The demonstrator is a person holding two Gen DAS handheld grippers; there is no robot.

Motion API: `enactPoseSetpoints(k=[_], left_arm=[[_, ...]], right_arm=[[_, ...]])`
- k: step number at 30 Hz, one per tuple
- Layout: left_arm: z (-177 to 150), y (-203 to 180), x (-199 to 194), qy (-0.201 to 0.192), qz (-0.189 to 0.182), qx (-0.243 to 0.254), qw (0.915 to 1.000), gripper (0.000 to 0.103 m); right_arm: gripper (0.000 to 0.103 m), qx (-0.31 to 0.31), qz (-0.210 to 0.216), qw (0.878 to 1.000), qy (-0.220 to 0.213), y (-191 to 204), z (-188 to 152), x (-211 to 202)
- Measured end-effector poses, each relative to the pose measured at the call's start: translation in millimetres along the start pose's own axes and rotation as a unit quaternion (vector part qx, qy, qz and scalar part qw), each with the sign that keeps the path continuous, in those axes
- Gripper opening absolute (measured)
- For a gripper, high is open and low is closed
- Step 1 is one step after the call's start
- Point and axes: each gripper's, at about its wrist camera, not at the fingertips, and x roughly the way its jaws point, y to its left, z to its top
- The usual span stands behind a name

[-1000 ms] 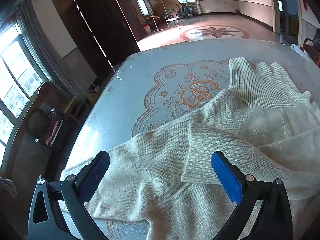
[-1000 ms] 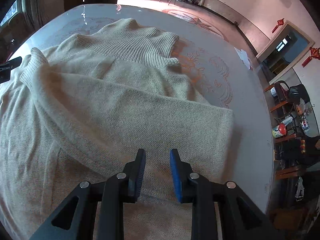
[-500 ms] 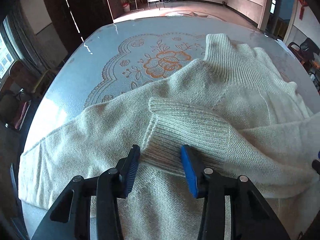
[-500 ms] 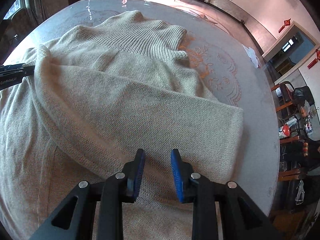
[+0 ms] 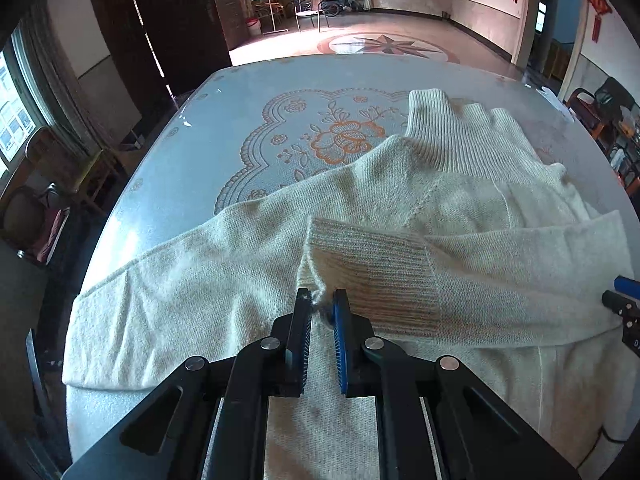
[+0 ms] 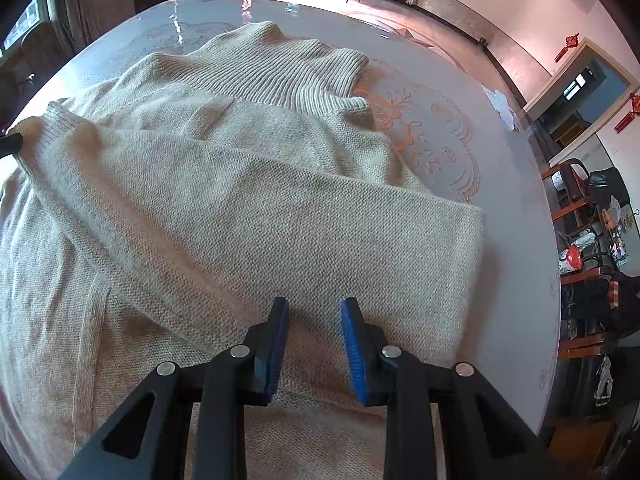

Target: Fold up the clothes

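A cream knitted sweater (image 5: pixel 460 200) lies on a round table (image 5: pixel 208 132), its ribbed collar (image 5: pixel 452 136) pointing away. One sleeve is folded across the body, and its ribbed cuff (image 5: pixel 372 264) lies just ahead of my left gripper (image 5: pixel 322 308). The left jaws are closing, with the cuff's near corner bunched between the blue pads. In the right wrist view my right gripper (image 6: pixel 314 312) hovers low over the folded sleeve (image 6: pixel 280 208) near the sweater's side. Its jaws stand narrowly apart, and the knit beneath them lies flat.
The table carries a pale cloth with an orange flower pattern (image 5: pixel 348 140) under glass. Its edge (image 6: pixel 536 240) curves close to the right of the sweater. Chairs (image 5: pixel 36 216) stand on the left, shelves and chairs (image 6: pixel 588 216) on the right.
My left gripper's jaws went from wide open to nearly together as it shifted onto the cuff's corner, which now bunches between the pads. The right gripper stayed put.
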Motion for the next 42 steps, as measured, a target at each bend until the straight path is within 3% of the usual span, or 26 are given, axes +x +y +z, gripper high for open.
enactPoseSetpoints(k=[2,4,5,7,12,17,20,22,24,26,29,36,42], left_arm=[[-11,4,5,0.014,0.016,-0.001,0.9998,0.021],[-17,12,19,0.040,0.059,-0.005,0.9974,0.044],[-21,20,23,0.054,0.078,-0.017,0.9953,0.048],[-30,38,21,0.066,0.083,-0.058,0.9926,0.050],[-37,60,-4,0.003,0.081,-0.135,0.9875,0.051],[-5,8,10,-0.029,0.037,-0.064,0.9968,0.052],[12,-29,24,-0.044,0.016,0.004,0.9989,0.062],[16,-50,44,-0.036,0.054,0.063,0.9959,0.062],[15,-59,61,-0.020,0.102,0.103,0.9892,0.062],[13,-57,61,-0.033,0.098,0.101,0.9895,0.063],[10,-51,59,-0.036,0.090,0.088,0.9914,0.064],[8,-46,60,-0.043,0.106,0.060,0.9916,0.076],[5,-47,61,-0.051,0.120,0.070,0.9890,0.082]], right_arm=[[0.027,0.001,0.002,1.000,0.001,-2,0,-1],[0.027,0.004,0.003,1.000,0.001,-7,0,0],[0.027,0.007,0.002,1.000,0.001,-10,0,0],[0.027,0.016,0.000,1.000,-0.005,-17,-2,-2],[0.027,0.043,-0.010,0.999,-0.020,-34,-2,-5],[0.027,0.079,0.008,0.996,-0.035,-55,17,14],[0.027,0.097,0.030,0.994,-0.047,-66,27,24],[0.027,0.095,0.036,0.994,-0.041,-74,31,33],[0.026,0.087,-0.017,0.996,-0.023,-90,32,44],[0.027,0.096,-0.057,0.994,-0.019,-113,28,44],[0.027,0.102,-0.070,0.992,-0.015,-130,22,33],[0.028,-0.002,-0.050,0.998,-0.040,-69,5,-1],[0.028,-0.019,-0.051,0.998,-0.009,-46,-8,20]])
